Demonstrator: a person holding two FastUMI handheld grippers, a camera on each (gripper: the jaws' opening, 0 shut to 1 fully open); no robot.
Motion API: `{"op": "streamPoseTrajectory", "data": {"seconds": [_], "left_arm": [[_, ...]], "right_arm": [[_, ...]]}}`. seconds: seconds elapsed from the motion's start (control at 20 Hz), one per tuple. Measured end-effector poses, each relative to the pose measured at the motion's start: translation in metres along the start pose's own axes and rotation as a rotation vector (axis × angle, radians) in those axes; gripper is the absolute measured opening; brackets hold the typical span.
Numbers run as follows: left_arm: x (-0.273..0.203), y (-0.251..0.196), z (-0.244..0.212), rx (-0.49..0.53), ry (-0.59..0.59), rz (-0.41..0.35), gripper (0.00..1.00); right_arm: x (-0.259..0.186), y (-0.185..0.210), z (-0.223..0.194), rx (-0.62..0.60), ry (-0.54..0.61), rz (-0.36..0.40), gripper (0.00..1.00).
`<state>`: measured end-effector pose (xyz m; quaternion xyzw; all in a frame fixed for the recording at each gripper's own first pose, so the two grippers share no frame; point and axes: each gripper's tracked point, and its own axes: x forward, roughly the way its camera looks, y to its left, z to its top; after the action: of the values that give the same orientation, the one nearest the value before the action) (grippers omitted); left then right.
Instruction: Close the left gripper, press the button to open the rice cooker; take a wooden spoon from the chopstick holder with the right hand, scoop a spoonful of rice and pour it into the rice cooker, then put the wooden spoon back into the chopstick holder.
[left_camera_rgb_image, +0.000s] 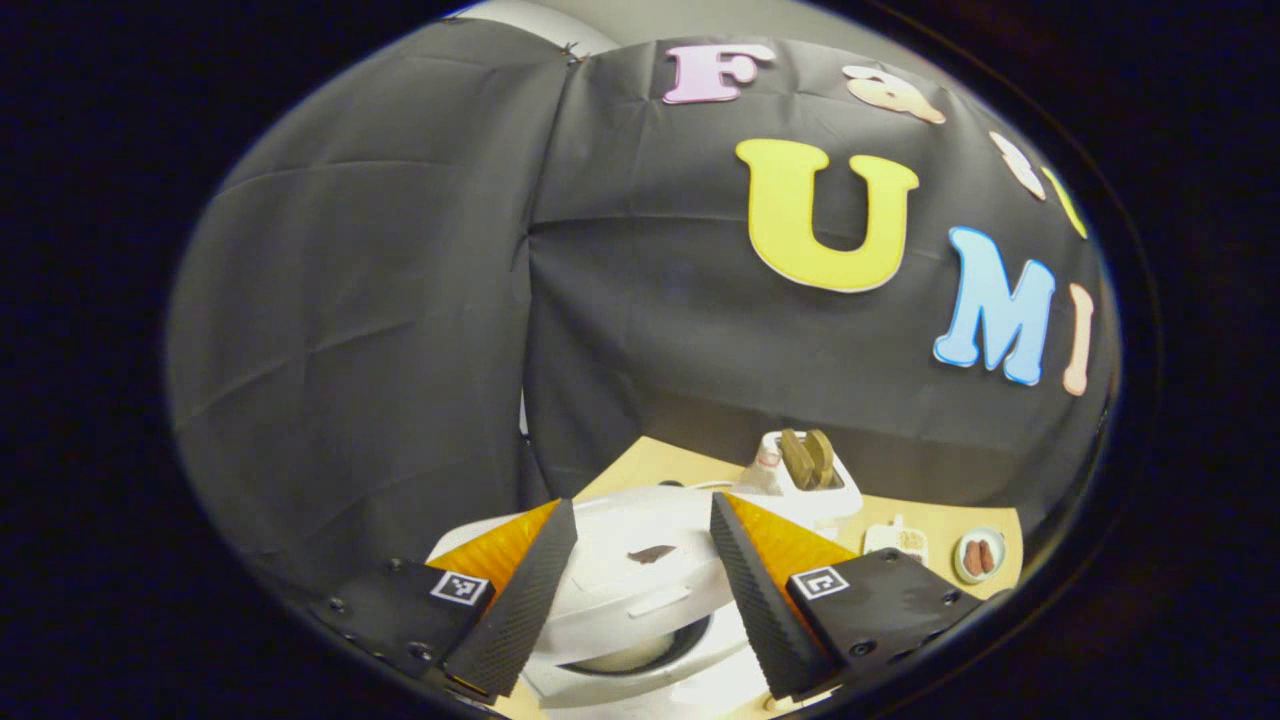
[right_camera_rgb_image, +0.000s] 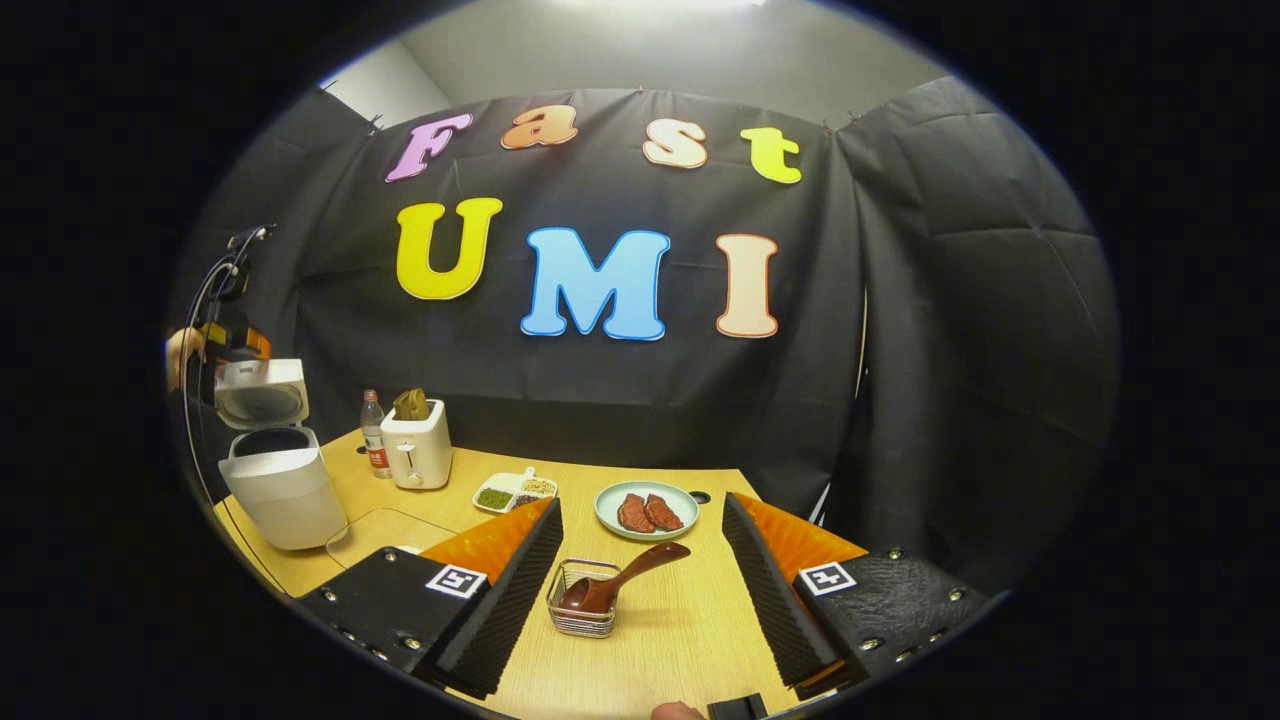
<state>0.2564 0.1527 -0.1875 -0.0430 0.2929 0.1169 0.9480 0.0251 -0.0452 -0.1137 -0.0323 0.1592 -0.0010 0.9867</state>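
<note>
A: Left gripper (left_camera_rgb_image: 640, 600)?
B: Fingers spread apart, nothing between them. It hangs above the rice cooker (left_camera_rgb_image: 640, 590), whose lid (left_camera_rgb_image: 650, 570) is swung up; the dark pot opening shows just below the lid edge.

A: Same cooker from the right gripper view?
B: Yes, rice cooker (right_camera_rgb_image: 280, 490) at the far left of the wooden table (right_camera_rgb_image: 680, 630), lid (right_camera_rgb_image: 262, 395) standing open. A hand (right_camera_rgb_image: 180, 355) with the other gripper sits just above it.

A: Right gripper (right_camera_rgb_image: 640, 590)?
B: Jaws wide apart, empty, low over the table.

A: Spoon?
B: Wooden spoon (right_camera_rgb_image: 620, 578) lies in the wire chopstick holder (right_camera_rgb_image: 582, 605), bowl down in the basket, handle leaning out up-right. It sits between the two fingers, not touched.

A: Other stuff?
B: Plate (right_camera_rgb_image: 646, 512) with two brown pieces just behind the holder; divided dish (right_camera_rgb_image: 515, 492) with grains near it; toaster (right_camera_rgb_image: 418, 450) and bottle (right_camera_rgb_image: 374, 435) beside the cooker. Toaster (left_camera_rgb_image: 805, 480) also shows behind the cooker in the left gripper view.
</note>
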Motion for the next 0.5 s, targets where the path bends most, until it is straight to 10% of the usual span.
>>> {"op": "streamPoseTrajectory", "data": {"seconds": [0.5], "left_arm": [[-0.012, -0.019, -0.078, 0.02, 0.074, 0.008, 0.94]], "right_arm": [[0.002, -0.01, -0.009, -0.008, 0.02, 0.036, 0.98]]}}
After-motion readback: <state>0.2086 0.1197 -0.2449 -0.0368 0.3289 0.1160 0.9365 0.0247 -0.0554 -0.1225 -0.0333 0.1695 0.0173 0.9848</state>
